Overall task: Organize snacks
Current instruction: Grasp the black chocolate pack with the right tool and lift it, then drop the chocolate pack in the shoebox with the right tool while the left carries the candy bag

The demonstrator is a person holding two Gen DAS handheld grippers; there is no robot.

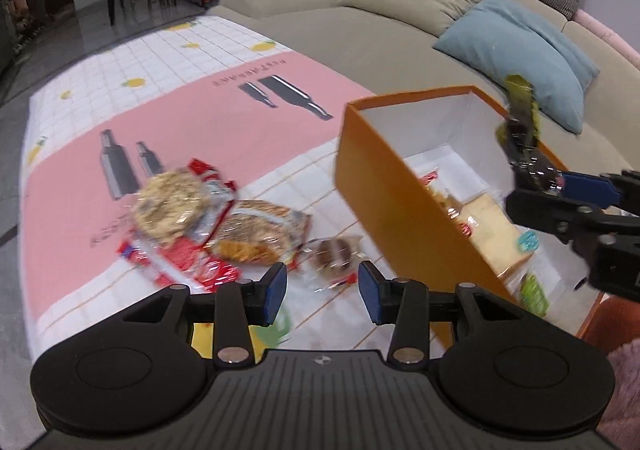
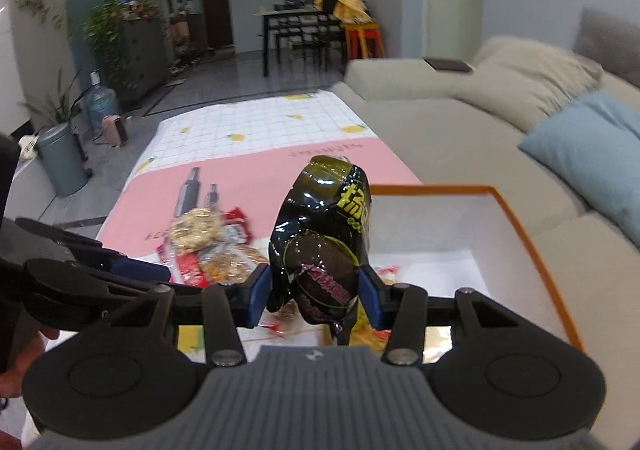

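The right gripper (image 2: 313, 292) is clamped on a dark green snack bag (image 2: 320, 234), its blue pads pressing the crumpled lower part from both sides. The bag hangs in the air at the near left corner of the orange box (image 2: 532, 238), not yet over the white inside. The left gripper (image 1: 323, 288) stands empty with its jaws apart, above the loose snack packets (image 1: 208, 218) that lie on the table to the left of the box.

The grip sits low on a glossy, puffy bag, so the bag could slip or swing out if the hand tips or moves fast. Let go too early, it would likely land on the box wall or outside it. The box looks tilted in the left view, though the lens may cause that; a bump could shift it.

The bag's long axis stands roughly upright, its top end pointing up and away from the gripper, leaning slightly toward the box.
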